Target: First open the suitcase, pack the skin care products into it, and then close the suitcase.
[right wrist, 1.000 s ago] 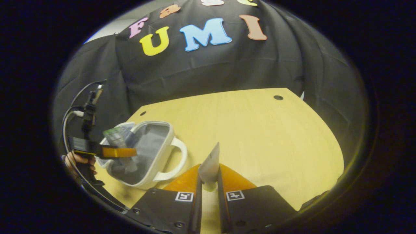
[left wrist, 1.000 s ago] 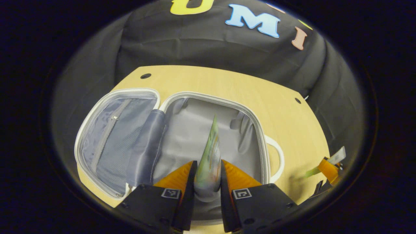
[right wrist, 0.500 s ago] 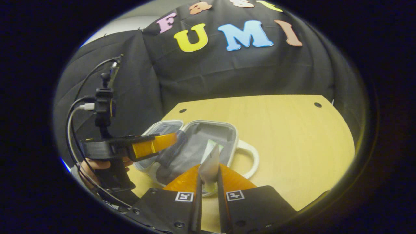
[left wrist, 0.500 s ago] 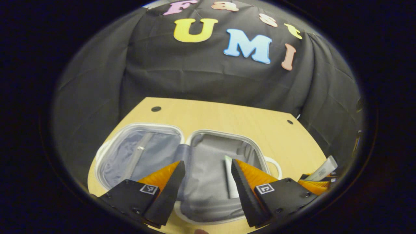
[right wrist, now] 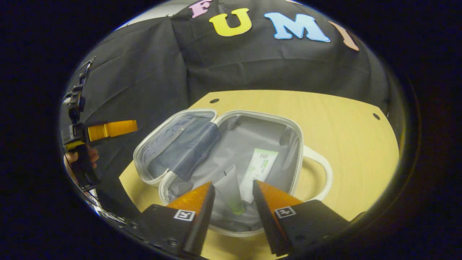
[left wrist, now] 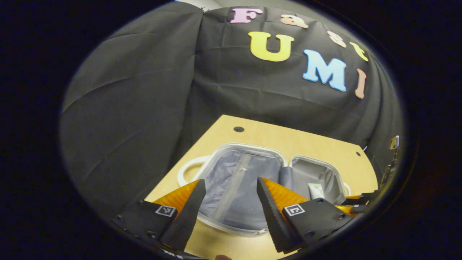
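Backdrop: black cloth wall hangs behind a light wooden surface with small dark holes near its edges.
Suitcase: a small white-rimmed suitcase lies open flat on the surface, both halves facing up; in the left gripper view the same suitcase sits ahead of the fingers.
Lid half: the zipped blue-grey mesh half lies to the left in the right gripper view, and a dark fabric flap folds over the hinge between the two halves.
Main half: the grey-lined compartment holds two skin care products.
White tube: a white tube with green print lies flat on the lining near the compartment's middle; it appears as a small pale shape in the left gripper view.
Grey tube: a grey tube with a green cap lies just beside the white tube, its cap end nearest the camera, between the right tool's fingers as seen but not touched by them.
Handle: the white loop handle juts from the compartment's right side.
Right tool: fingers spread apart, holding nothing, poised above the near end of the compartment.
Left tool: fingers spread wide, empty, over the near edge of the mesh half; in the right gripper view it is off to the left of the suitcase, gripped by a hand.
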The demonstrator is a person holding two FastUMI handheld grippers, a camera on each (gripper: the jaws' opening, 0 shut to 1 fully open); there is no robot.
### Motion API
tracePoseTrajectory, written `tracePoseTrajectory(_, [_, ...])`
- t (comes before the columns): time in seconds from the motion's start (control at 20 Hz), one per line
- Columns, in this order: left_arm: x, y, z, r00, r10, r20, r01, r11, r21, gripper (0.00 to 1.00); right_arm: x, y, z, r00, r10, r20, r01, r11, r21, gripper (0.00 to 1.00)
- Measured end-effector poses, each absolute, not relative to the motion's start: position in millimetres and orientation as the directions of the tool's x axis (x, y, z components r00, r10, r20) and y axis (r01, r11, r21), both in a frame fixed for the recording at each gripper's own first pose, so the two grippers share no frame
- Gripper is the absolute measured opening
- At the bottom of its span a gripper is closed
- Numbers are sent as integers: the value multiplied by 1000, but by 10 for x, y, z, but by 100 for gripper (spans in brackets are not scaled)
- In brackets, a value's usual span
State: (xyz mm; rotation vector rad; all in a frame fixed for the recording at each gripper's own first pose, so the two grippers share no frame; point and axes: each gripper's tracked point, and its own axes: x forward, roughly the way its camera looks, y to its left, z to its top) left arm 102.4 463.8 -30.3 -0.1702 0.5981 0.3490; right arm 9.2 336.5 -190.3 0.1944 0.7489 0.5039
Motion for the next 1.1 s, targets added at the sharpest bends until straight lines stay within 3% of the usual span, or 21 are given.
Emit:
tracePoseTrajectory(0.1, [1028,4888,-280,762,305,-571,-394,919,-34,93,139,3301,-1738,673,484,-560,-366,875,317,96])
tracePoseTrajectory(0.15, [1050,4997,-261,760,316,-568,-403,915,-30,93,143,3238,-1638,698,468,-542,-359,884,300,98])
tracePoseTrajectory(0.55, [1204,5835,-361,741,330,-585,-435,900,-42,98,249,2673,-1183,821,323,-471,-244,944,222,95])
tracePoseTrajectory(0.8, [1309,5980,-888,700,131,-702,-396,889,-230,98,248,2369,-1204,831,237,-503,-167,969,180,96])
tracePoseTrajectory(1.0, [1390,6168,-1305,670,16,-743,-485,767,-421,94,240,2237,-1223,829,188,-527,-111,979,173,96])
tracePoseTrajectory(1.05, [1418,6205,-1384,675,-4,-738,-502,730,-463,96,244,2211,-1223,827,180,-532,-101,979,175,96])
tracePoseTrajectory(1.1, [1440,6208,-1451,678,-26,-735,-517,694,-501,89,247,2202,-1230,825,174,-537,-92,980,176,96])
